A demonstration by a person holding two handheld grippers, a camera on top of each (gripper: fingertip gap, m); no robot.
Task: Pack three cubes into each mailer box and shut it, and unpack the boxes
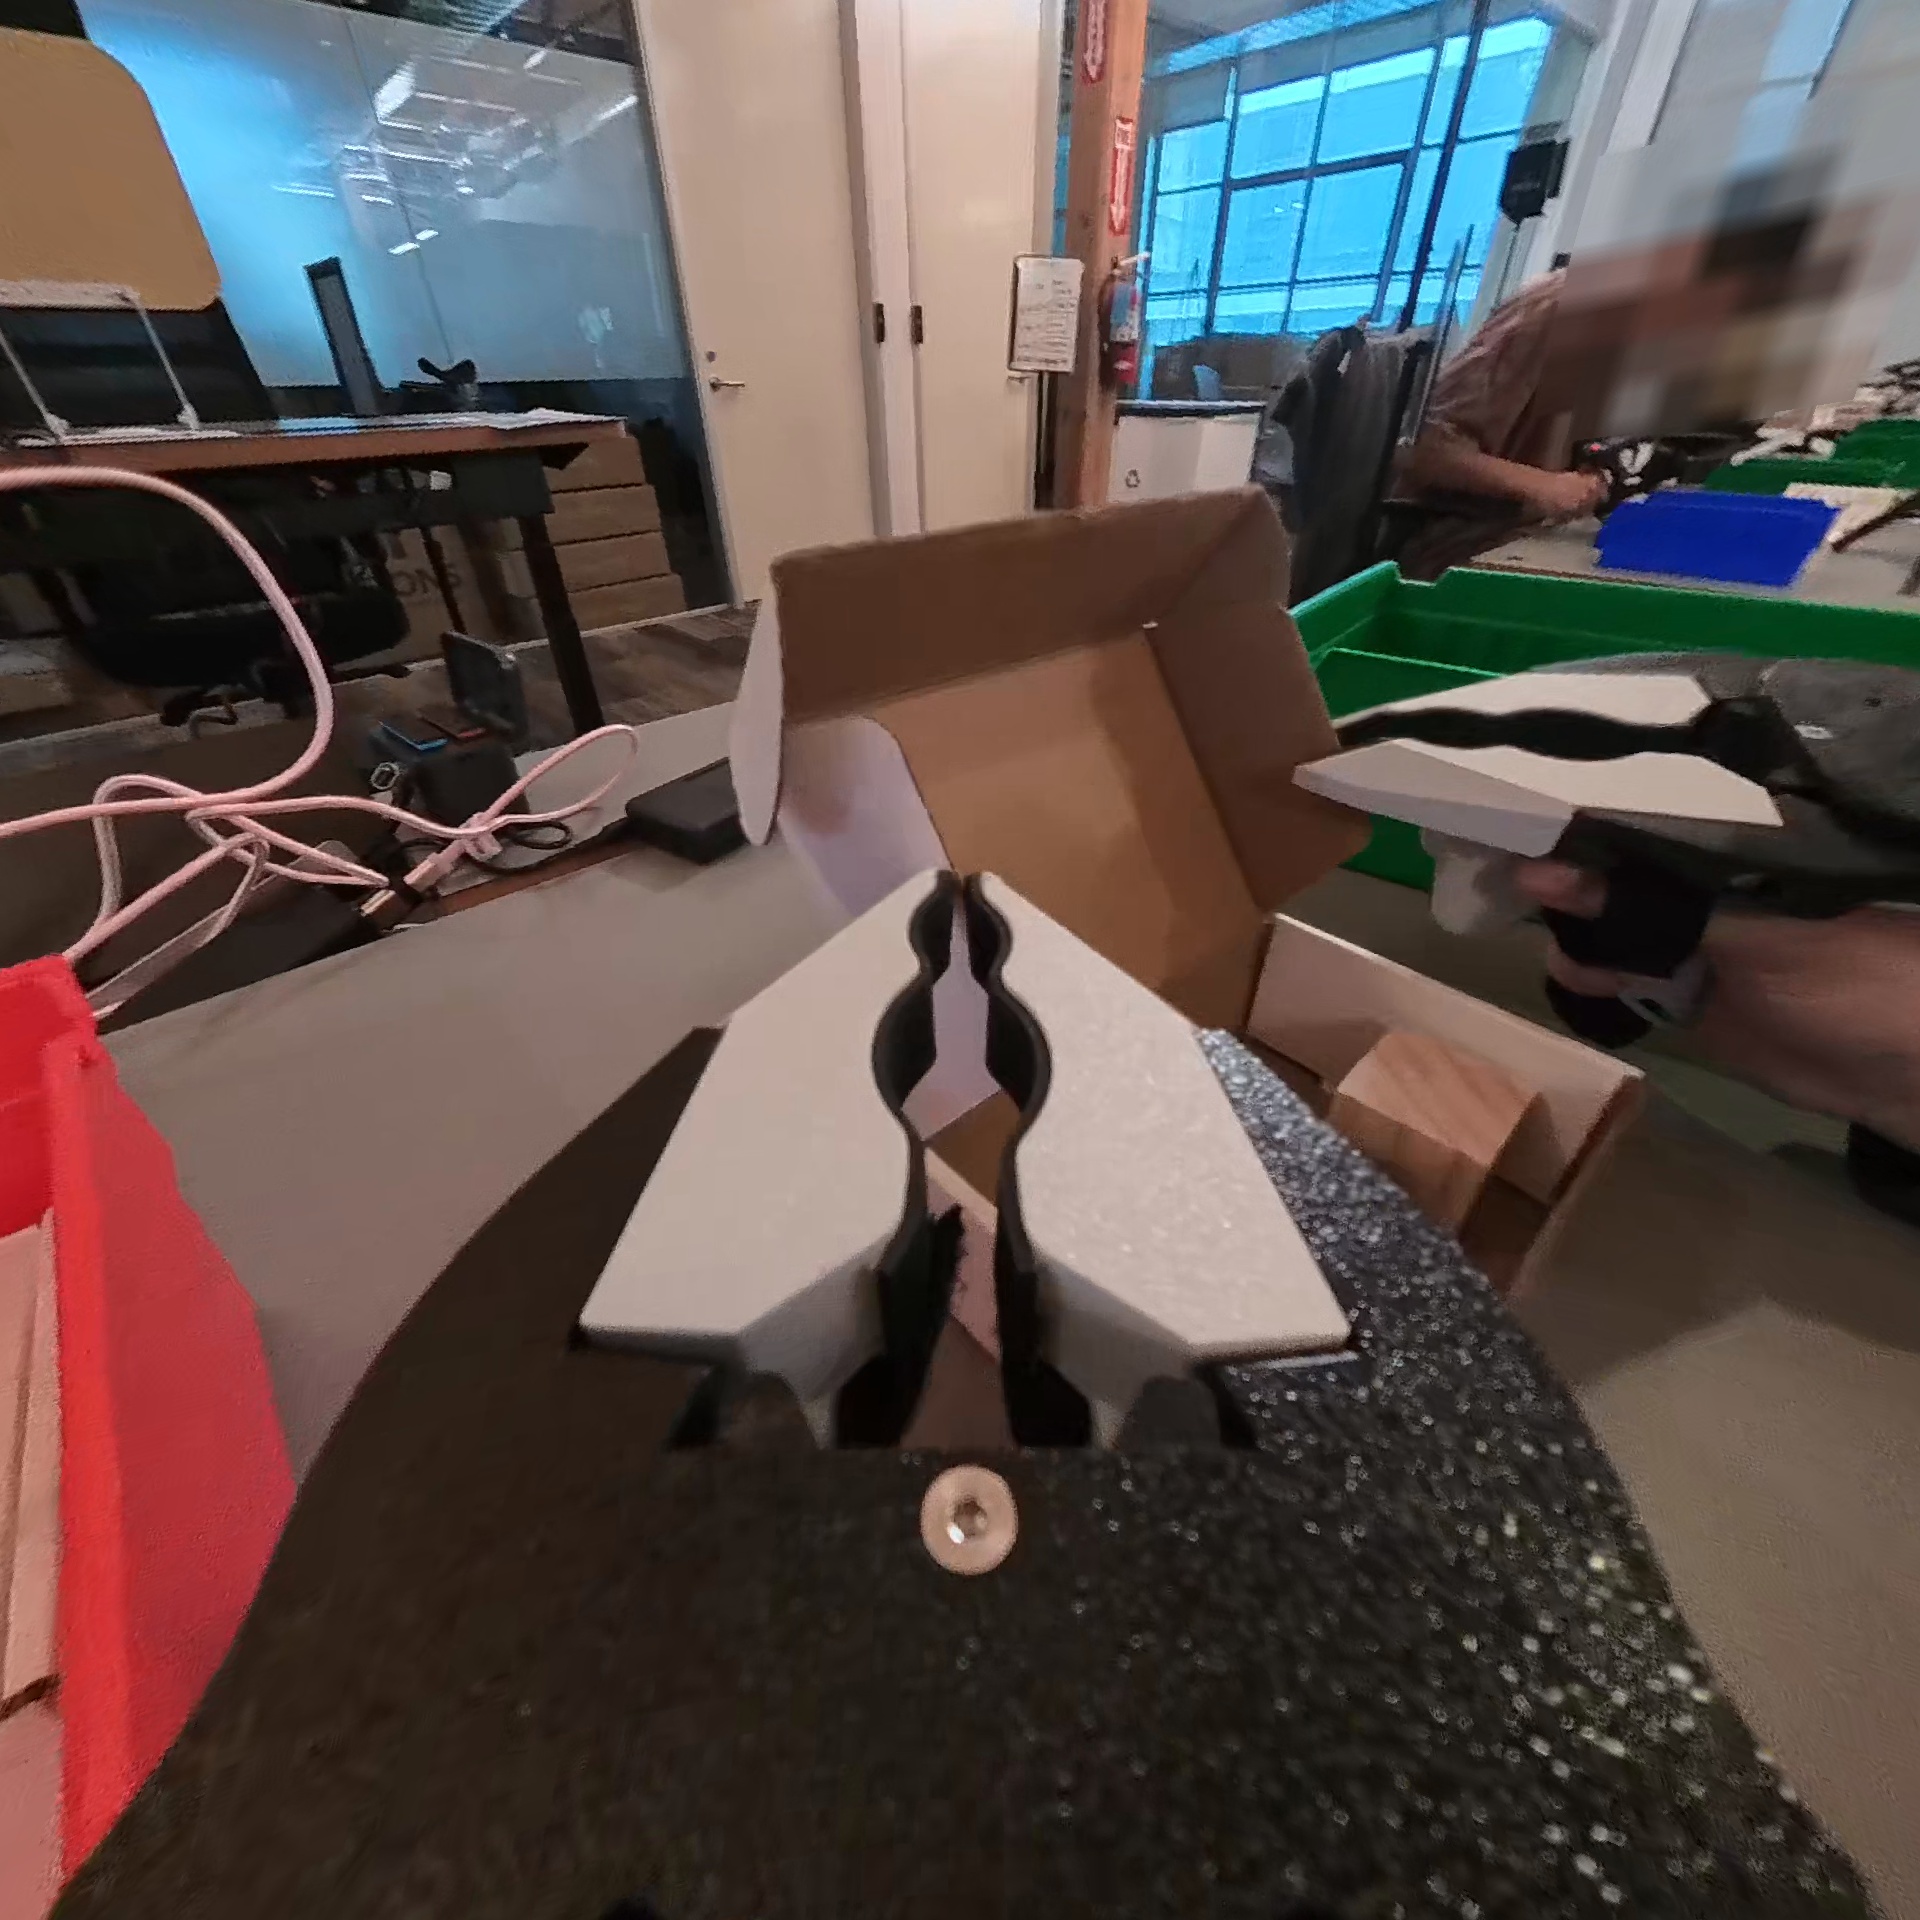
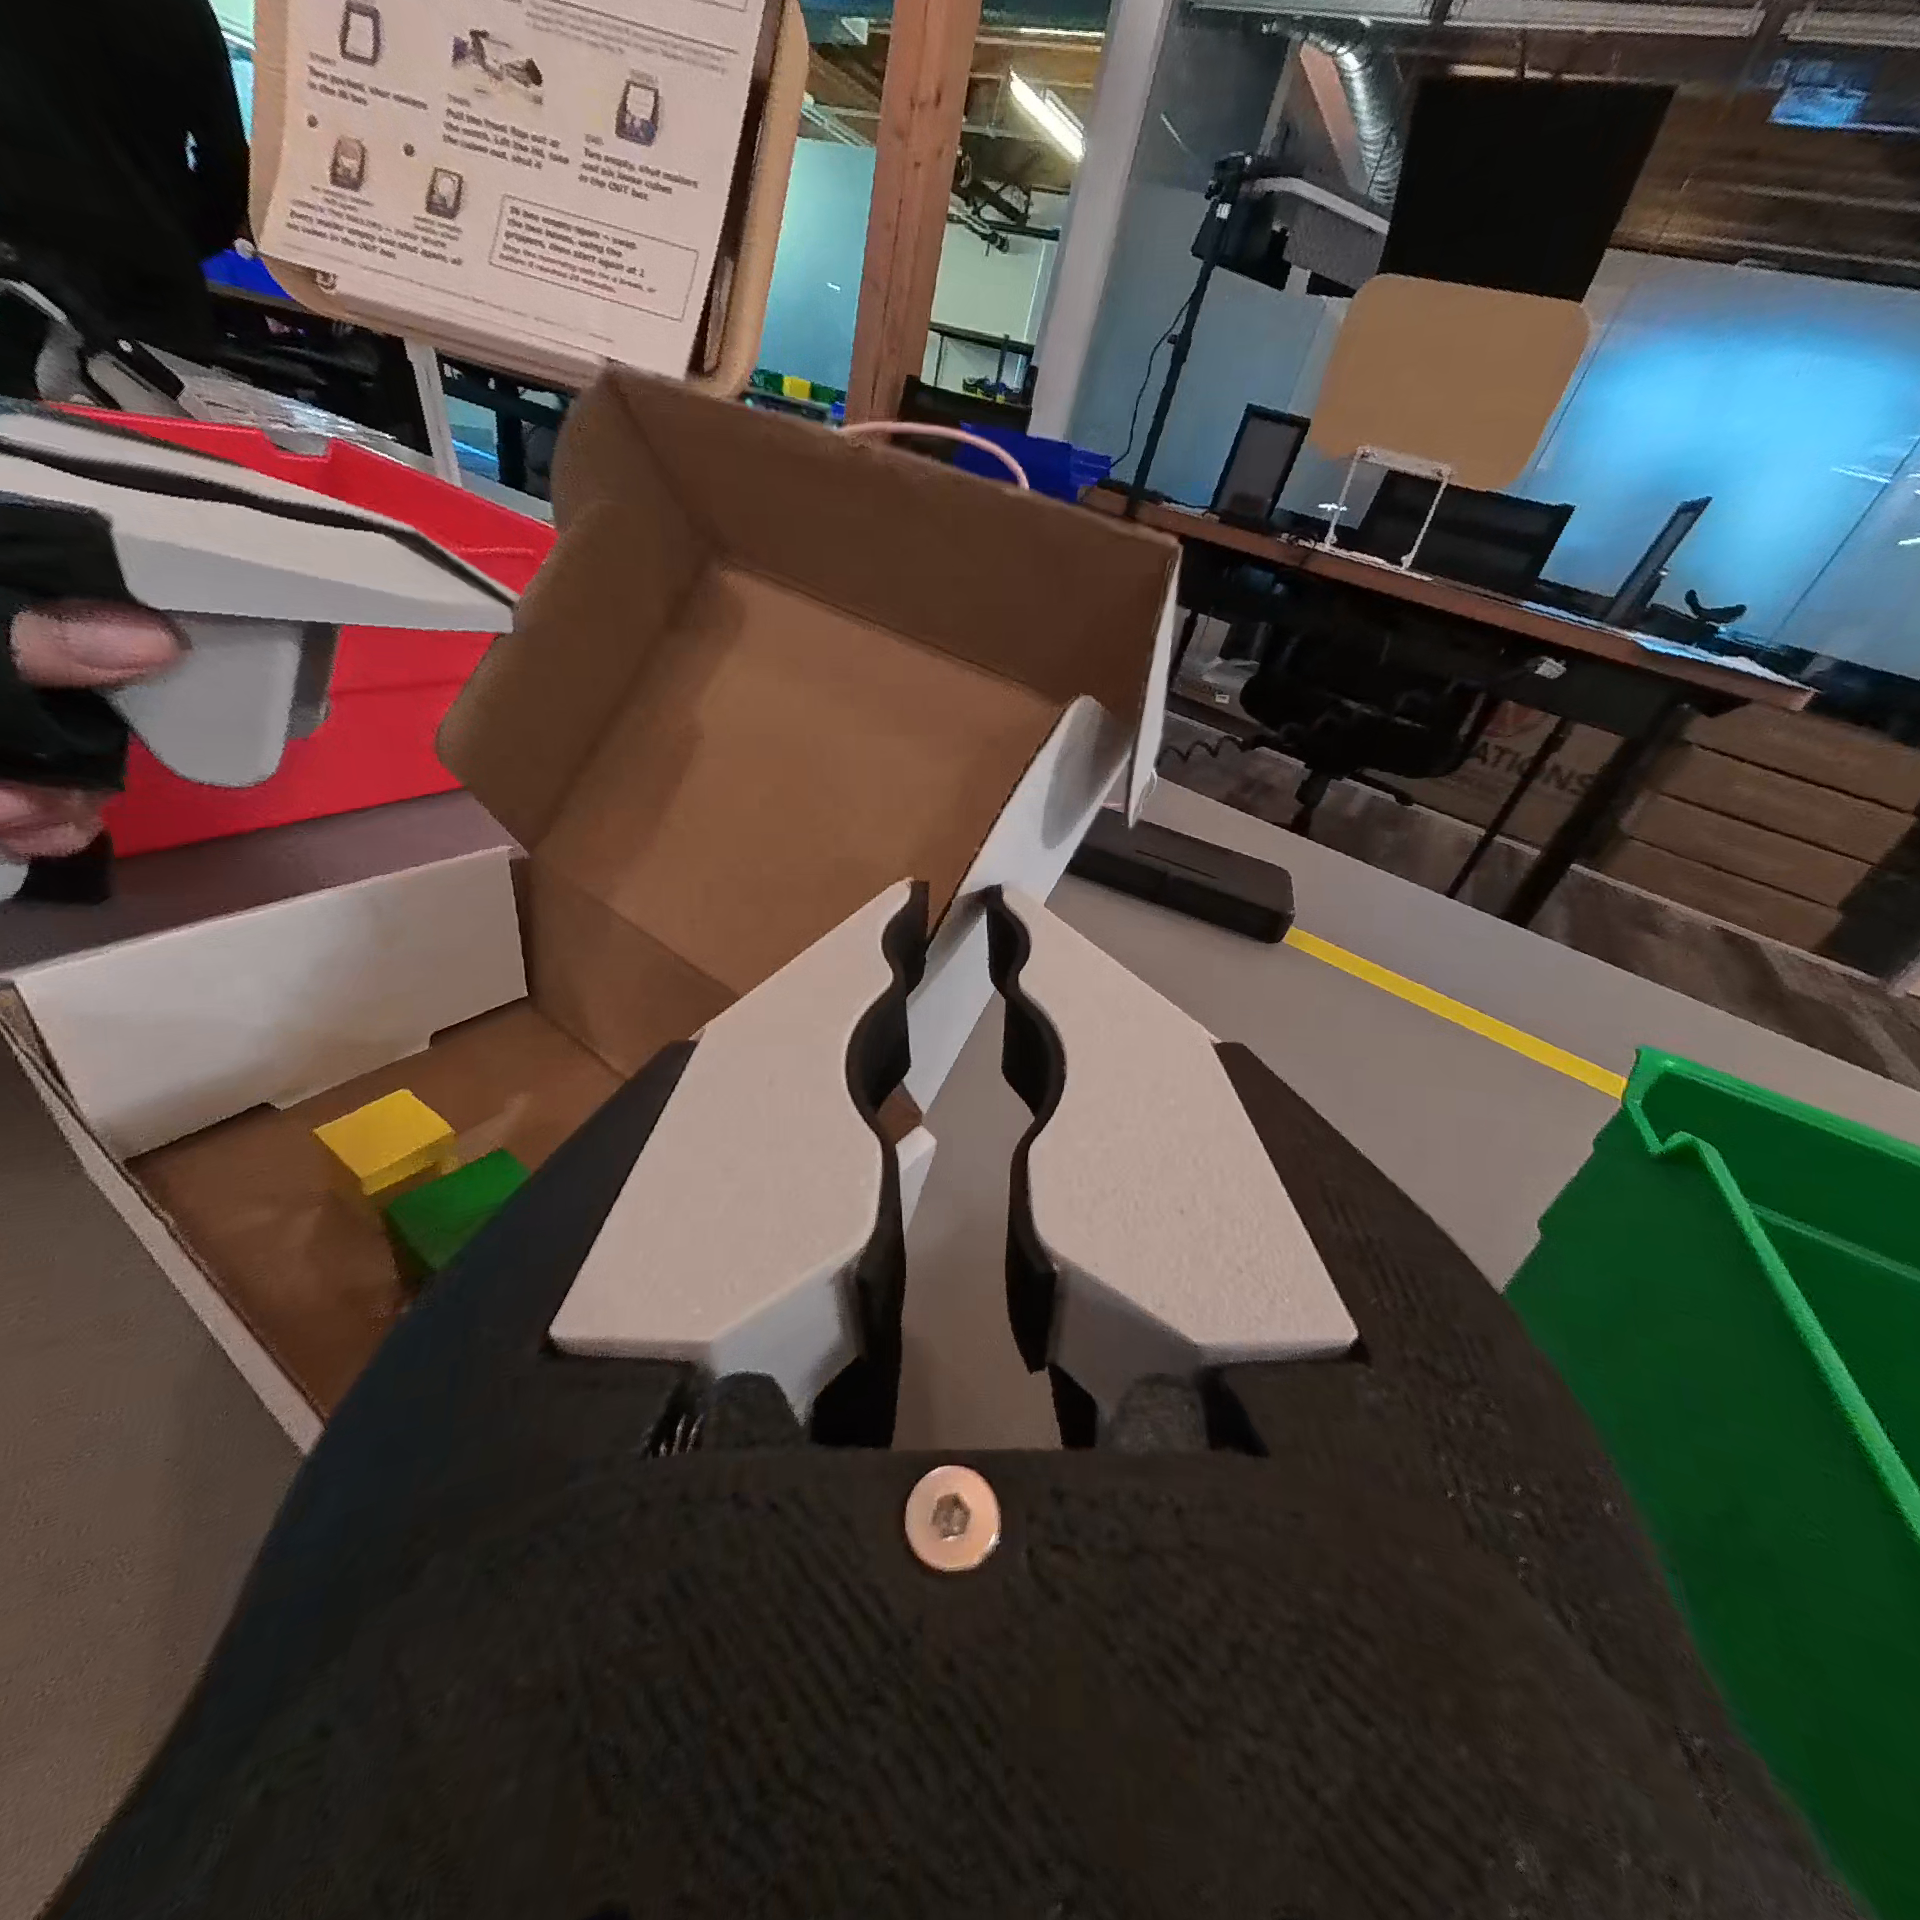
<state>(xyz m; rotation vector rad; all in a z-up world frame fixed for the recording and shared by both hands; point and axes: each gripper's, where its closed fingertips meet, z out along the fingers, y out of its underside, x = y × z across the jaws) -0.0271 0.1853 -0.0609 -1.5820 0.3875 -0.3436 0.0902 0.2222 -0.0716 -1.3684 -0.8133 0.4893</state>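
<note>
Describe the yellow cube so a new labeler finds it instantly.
Start at the open white mailer box, lid raised, beside the red bin. On its brown cardboard floor sits the yellow cube, right next to a green cube. It is the only yellow block there; its close neighbour is green.

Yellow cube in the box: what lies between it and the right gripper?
A green cube, against the yellow cube on the box floor, partly behind the right gripper's body; right wrist view shows it.

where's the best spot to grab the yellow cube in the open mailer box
Probably the yellow cube's two flat opposite side faces, coming straight down from above: the mailer box walls block sideways approaches, and the green cube sits close against one corner.
</note>
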